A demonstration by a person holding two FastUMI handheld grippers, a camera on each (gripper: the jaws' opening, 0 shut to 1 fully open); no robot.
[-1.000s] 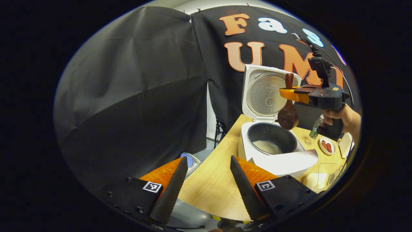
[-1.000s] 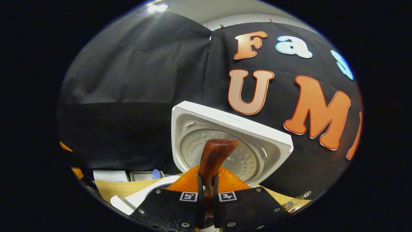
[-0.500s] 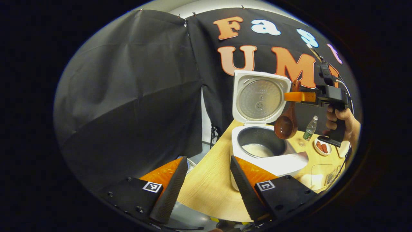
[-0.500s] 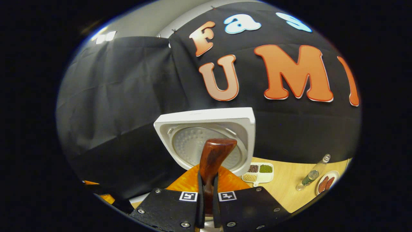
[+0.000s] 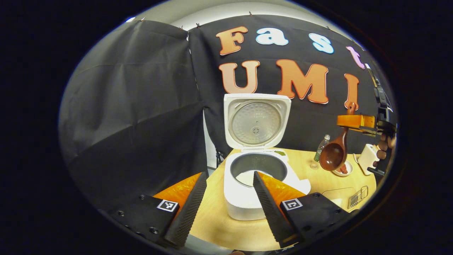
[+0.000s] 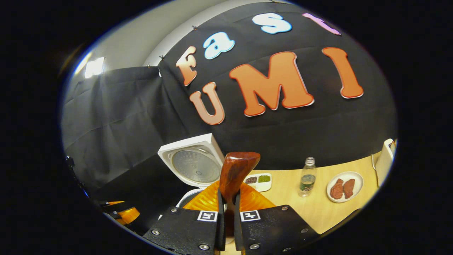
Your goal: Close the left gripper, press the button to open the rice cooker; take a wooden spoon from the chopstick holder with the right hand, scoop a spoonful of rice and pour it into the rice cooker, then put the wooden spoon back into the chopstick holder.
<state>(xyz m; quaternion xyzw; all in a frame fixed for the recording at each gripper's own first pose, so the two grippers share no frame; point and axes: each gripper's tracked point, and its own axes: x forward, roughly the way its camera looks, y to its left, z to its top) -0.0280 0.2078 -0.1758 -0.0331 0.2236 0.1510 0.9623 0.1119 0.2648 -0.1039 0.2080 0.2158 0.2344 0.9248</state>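
Desk [image 5: 226,226]: light wood grain, set against black cloth walls; a strip of pale wall shows above the cloth.

Rice cooker [image 5: 247,198]: white, on the desk, lid [image 5: 256,120] standing open and upright; inner pot holds a layer of rice [image 5: 247,176].

Divided dish [image 6: 259,181]: small, with dark and green grains, just right of the cooker.

Bottle [image 6: 307,177]: clear, upright, right of the dish.

Plate [image 6: 344,186]: white, two reddish-brown pieces on it, right of the bottle.

Left gripper [image 5: 228,198]: jaws released, spread apart in the air near the cooker's front.

Right gripper [image 6: 226,212]: jaws clenched on the handle of the wooden spoon [image 5: 334,152]; the bowl hangs down above the desk, right of the cooker, over the plate area.
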